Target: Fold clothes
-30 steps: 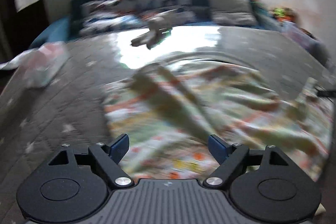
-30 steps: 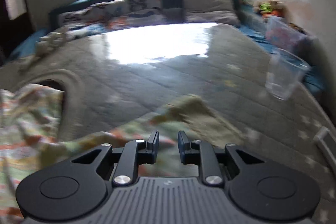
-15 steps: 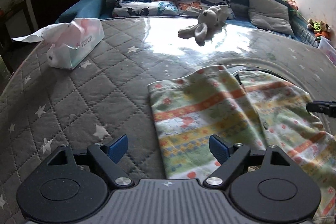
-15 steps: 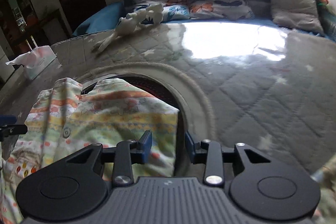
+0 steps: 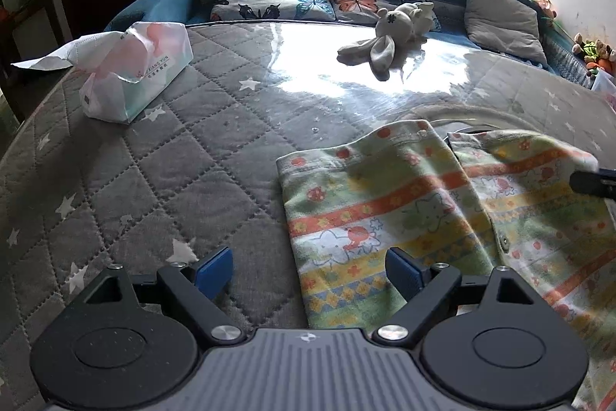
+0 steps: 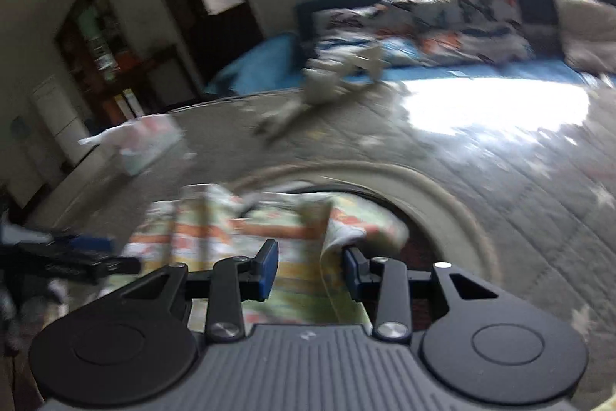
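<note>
While the striped, cartoon-printed cotton garment [image 5: 423,218] lies flat on the grey quilted star-pattern bedcover [image 5: 154,180], its 9 o'clock edge should be squared first. The left gripper [image 5: 310,268] is spread wide and empty; the right gripper [image 6: 310,266] is parted too, cloth between its pads unpinched.

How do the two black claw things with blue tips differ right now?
The left gripper has its jaws spread wide, straddling the left edge of the colourful printed garment; the right gripper is open more narrowly, with a fabric fold between its jaws. The left view is sharp, while the right view is blurred. Both are open, gripping nothing, over the same garment on the grey quilted mat.
</note>
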